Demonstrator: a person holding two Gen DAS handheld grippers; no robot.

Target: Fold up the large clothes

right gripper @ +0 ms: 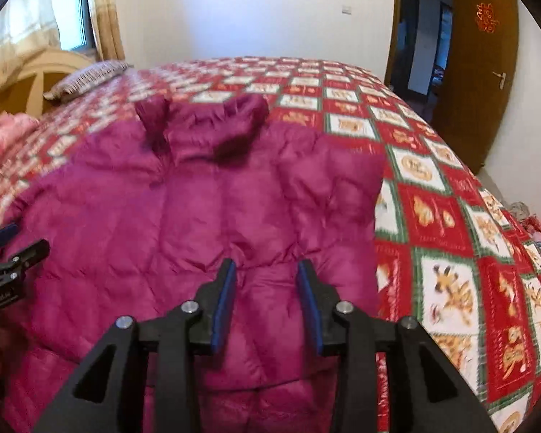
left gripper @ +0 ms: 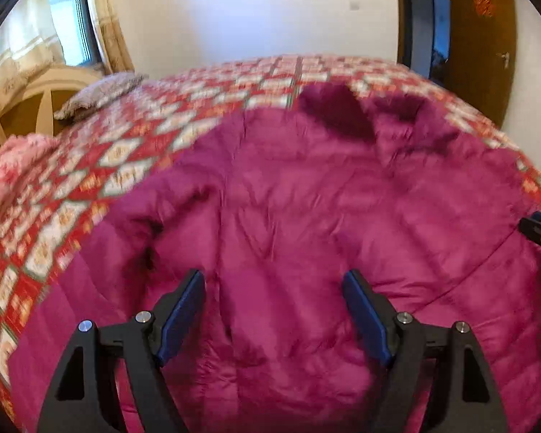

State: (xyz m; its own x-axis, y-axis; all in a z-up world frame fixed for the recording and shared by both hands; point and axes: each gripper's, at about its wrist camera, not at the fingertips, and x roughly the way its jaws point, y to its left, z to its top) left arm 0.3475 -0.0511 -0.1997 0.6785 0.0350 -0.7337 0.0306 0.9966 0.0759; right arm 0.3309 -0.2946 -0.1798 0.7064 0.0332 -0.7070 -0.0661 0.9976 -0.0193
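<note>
So I've got the puffy magenta quilted jacket (right gripper: 198,209) spread flat on the red patchwork bedspread (right gripper: 451,216), collar pointing away from me, probably so both sides fold in evenly. My left gripper (left gripper: 274,281) hovers wide open above its lower middle; my right gripper (right gripper: 267,270), jaws also apart and holding nothing, sits near the jacket's right edge.

Bedspread (right gripper: 433,216): red/white/green check, covers the whole bed. Grey patterned pillow (right gripper: 86,79) on the bedspread's far-left corner, pink bedding (left gripper: 14,166) bunched at its left edge. Cream headboard (right gripper: 39,72) just behind the pillow. Window with beige curtain (right gripper: 106,11) beyond that corner. Brown door (right gripper: 483,72) stands open past the bedspread's far-right corner, red decal (right gripper: 485,18) on it. White wall (right gripper: 252,11) behind.
</note>
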